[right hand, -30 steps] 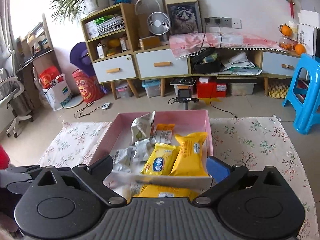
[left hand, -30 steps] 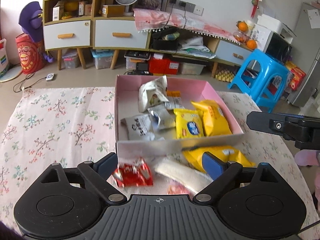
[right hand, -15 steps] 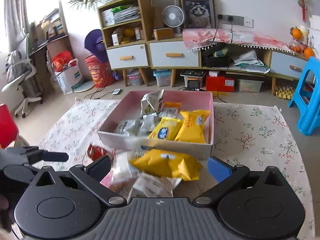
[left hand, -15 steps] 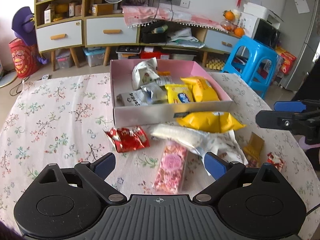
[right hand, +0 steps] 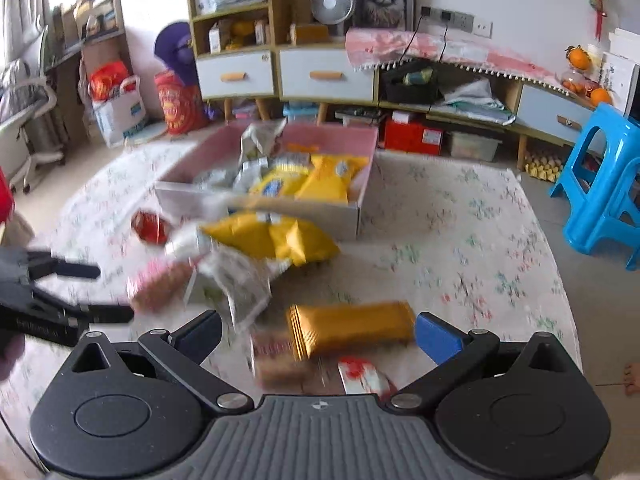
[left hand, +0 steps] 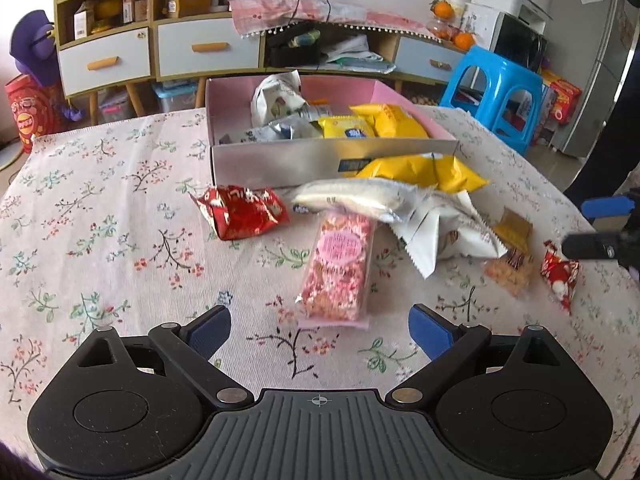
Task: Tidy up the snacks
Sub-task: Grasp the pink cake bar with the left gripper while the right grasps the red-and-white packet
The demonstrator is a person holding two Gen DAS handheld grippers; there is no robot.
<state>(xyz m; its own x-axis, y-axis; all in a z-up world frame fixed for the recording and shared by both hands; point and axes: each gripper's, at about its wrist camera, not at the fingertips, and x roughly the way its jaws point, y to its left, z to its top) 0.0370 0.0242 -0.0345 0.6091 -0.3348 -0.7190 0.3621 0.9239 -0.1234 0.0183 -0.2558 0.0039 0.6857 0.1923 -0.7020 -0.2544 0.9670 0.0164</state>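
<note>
A pale tablecloth printed with small flowers (left hand: 100, 208) is covering the table, and behind it a wooden cabinet with white drawers (left hand: 152, 52) and a bright blue plastic stool (left hand: 496, 92) are standing in a cluttered room. At twelve o'clock a shallow pink cardboard box (left hand: 332, 160) is sitting on the cloth, holding yellow and silver snack packets. Loose snacks are lying in front of it: a crumpled red foil packet (left hand: 240, 212) at eleven o'clock, a clear pink-speckled bar (left hand: 340, 268) at centre, a yellow pouch (left hand: 424, 172) touching the box wall. The left gripper (left hand: 319, 326) is hovering wide apart, empty. The right gripper (right hand: 318, 332) is gaping wide too, over a gold ridged packet (right hand: 352, 330).
</note>
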